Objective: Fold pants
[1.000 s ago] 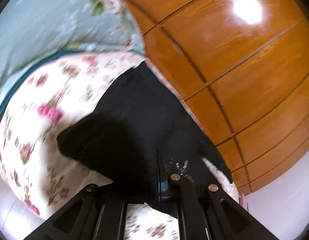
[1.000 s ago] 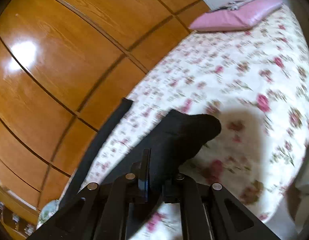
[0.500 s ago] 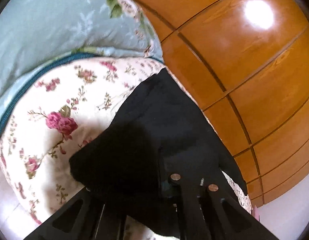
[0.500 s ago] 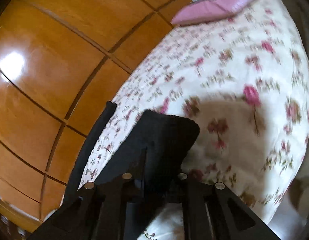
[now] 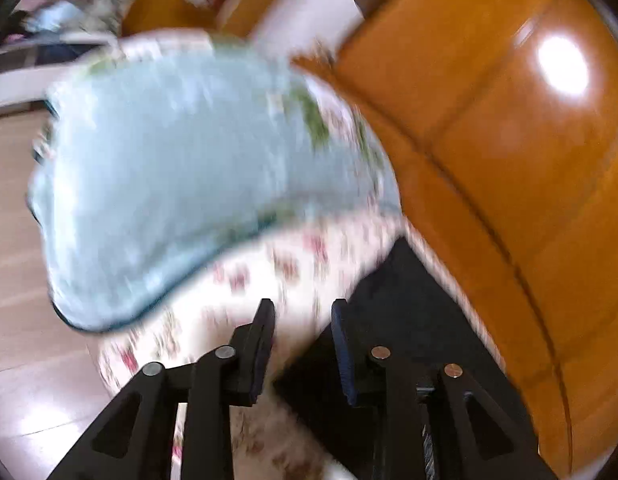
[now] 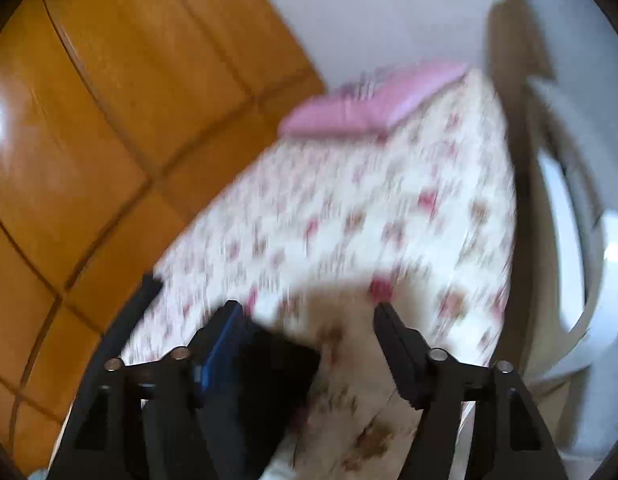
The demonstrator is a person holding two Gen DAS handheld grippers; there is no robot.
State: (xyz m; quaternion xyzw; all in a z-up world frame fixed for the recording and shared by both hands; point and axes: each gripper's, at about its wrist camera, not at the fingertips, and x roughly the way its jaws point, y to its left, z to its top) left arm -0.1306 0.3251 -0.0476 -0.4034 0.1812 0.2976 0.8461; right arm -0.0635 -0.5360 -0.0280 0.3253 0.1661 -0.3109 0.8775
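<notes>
The black pants (image 5: 409,320) lie on the floral bed sheet (image 5: 237,280) along the wooden wall, low right in the blurred left wrist view. My left gripper (image 5: 303,320) hangs above their edge, jaws opening, no cloth pinched between them. In the right wrist view a folded end of the pants (image 6: 265,376) lies low, close to the left finger (image 6: 225,336). My right gripper (image 6: 309,316) is above it with jaws opening wide, and the pads are off the cloth. A thin black strip of the pants (image 6: 143,296) runs by the bed's edge.
Glossy wooden wardrobe doors (image 5: 509,152) stand close along the bed. A pale blue quilt (image 5: 181,176) is heaped at one end, a pink pillow (image 6: 373,104) at the other. A light wood floor (image 5: 13,240) lies left; a white and grey object (image 6: 569,200) stands right of the bed.
Both grippers held the black cloth shut; now both have let go, their jaws have parted, and they have lifted and tilted up, so more of the room shows.
</notes>
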